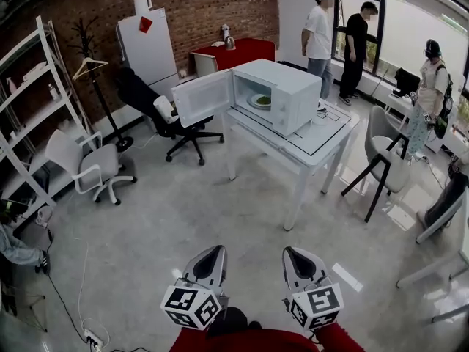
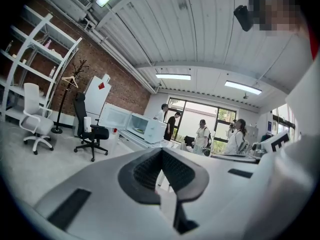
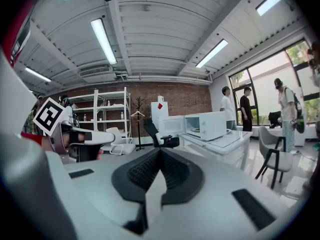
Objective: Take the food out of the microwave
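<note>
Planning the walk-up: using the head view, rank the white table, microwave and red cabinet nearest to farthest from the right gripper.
From the right gripper:
1. White table, just ahead.
2. Microwave, on that table, door open.
3. Red cabinet, at the brick wall.

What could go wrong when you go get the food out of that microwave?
The door of the microwave sticks out past the table, so an arm could bump it. The left tongs and right tongs are both shut; unless opened first, they might shove the plate deeper. That flat plate of green food, gripped by one edge, could tip and spill.
</note>
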The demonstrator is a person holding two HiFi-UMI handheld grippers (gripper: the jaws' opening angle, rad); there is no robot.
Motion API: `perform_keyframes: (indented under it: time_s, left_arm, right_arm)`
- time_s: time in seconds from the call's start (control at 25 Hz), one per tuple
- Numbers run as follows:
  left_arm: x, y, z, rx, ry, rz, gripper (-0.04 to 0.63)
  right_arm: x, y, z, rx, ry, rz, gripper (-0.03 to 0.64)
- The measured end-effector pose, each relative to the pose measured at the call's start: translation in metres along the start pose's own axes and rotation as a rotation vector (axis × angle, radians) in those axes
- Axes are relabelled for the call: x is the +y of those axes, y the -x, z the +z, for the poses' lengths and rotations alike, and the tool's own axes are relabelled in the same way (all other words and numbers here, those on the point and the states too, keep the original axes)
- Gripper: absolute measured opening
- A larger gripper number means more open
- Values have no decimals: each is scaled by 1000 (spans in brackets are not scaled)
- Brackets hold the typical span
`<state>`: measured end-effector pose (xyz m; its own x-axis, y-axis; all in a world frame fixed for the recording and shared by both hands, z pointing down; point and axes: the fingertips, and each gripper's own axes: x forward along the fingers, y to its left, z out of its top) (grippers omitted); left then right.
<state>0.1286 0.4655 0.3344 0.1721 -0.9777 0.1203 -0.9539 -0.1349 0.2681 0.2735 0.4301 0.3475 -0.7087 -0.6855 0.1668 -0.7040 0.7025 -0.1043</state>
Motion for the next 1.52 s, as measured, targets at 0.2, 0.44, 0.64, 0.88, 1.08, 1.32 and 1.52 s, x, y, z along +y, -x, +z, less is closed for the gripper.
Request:
perform_keyframes:
  time_s: [0.2,0.44,0.64,0.88,1.08,1.32,1.52]
  left_arm:
    - [5,-19,11,2,-22,-1,11]
    - [21,-51,15,0,-20,-9,11]
    - [50,-90,19,5,-20,-35,9]
    - [106,-151,43,10,-17,-53,11]
    - [155,-207,69,26,-11,-84,9]
    - [191,-269,88,42,-12,-132,10]
    - [209,-304,96,50,-12,-147,10]
  right_arm:
    - [-17,-12,4,-1,-28,-24,14]
    - [-39,-39,5,7,-38,-61,14]
    - [-47,-86,10,2,-35,-72,14]
    - [-56,-167,28,1,-24,-80,14]
    - [-64,-241,50,6,-33,-99,14]
    - [-82,-312,71,5,-32,-128,14]
    - [-95,-348,76,21,-33,-146,14]
